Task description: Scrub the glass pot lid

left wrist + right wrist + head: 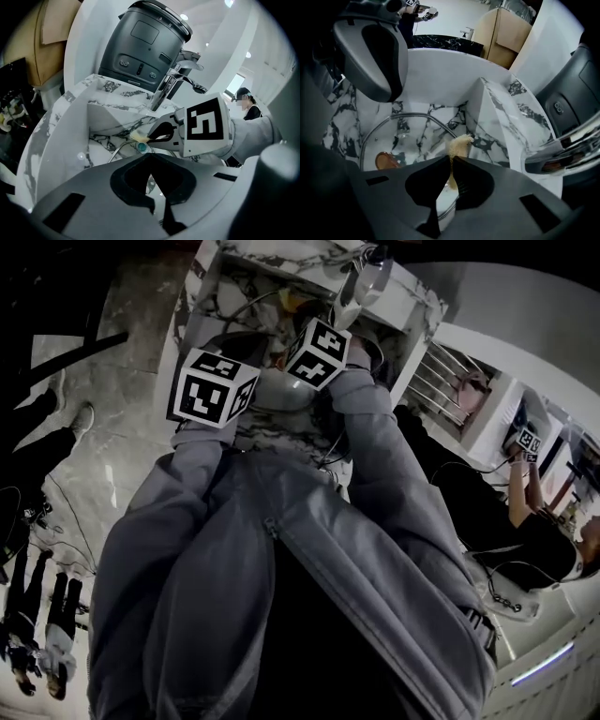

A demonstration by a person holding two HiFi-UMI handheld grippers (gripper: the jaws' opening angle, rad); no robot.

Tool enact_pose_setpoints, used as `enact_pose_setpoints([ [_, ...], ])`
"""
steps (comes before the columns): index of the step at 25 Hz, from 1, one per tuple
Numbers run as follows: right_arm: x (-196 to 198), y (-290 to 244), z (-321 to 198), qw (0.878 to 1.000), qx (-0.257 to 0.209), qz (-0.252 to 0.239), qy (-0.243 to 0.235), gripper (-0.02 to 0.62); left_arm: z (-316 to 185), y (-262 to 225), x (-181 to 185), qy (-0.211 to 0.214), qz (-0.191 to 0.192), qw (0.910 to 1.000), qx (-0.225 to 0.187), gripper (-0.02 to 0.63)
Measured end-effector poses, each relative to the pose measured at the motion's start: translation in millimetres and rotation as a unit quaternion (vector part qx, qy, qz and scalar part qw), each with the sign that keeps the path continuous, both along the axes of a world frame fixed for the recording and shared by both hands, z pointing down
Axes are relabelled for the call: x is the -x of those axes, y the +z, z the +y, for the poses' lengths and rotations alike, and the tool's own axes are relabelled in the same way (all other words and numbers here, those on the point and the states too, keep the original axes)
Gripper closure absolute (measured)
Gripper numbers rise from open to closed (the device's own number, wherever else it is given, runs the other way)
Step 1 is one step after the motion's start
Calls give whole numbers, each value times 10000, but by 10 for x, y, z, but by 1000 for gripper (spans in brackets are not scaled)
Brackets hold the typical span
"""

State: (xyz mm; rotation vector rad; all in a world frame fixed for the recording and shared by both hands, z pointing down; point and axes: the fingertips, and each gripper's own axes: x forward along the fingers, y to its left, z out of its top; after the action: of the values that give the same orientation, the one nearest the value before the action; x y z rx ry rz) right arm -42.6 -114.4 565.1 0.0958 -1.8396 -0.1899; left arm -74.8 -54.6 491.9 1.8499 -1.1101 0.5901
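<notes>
My right gripper [451, 161] is clenched on a pale yellow scrub pad [460, 144]. Its frayed tuft sticks out past the jaw tips over the far rim of the glass pot lid [410, 138]; I cannot tell whether it touches. The lid lies in the bottom of a white sink [426, 84] veined with grey marble, at the lower left of the right gripper view, its brown knob [386, 161] showing low in the frame. My left gripper [151, 155] is squeezed closed with nothing in it, held above the basin. A chrome faucet [165, 91] rises at the sink's back edge, with a dark grey appliance [149, 44] behind it and a brown cardboard box [44, 44] at upper left. In the head view a marbled floor [127, 324] spreads at the upper left, and another person [530, 507] stands at the right edge
</notes>
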Motion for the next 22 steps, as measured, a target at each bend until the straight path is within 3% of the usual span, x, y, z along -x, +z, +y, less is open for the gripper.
enact_pose_setpoints([
  [4,-14,243,-70,9997,-26,246,52,554,-7,37,28,-42,28,10000,35,592],
  [11,-141,496,109,9955,525,782,-42,554,58,63,27,-40,56,10000,55,592],
  [16,-159,363,376,9896,1048,865,-470,554,131,56,31,-25,39,10000,25,591],
  [22,-206,93,519,9899,1158,688,-432,554,227,-13,-33,78,29,9999,-58,592],
])
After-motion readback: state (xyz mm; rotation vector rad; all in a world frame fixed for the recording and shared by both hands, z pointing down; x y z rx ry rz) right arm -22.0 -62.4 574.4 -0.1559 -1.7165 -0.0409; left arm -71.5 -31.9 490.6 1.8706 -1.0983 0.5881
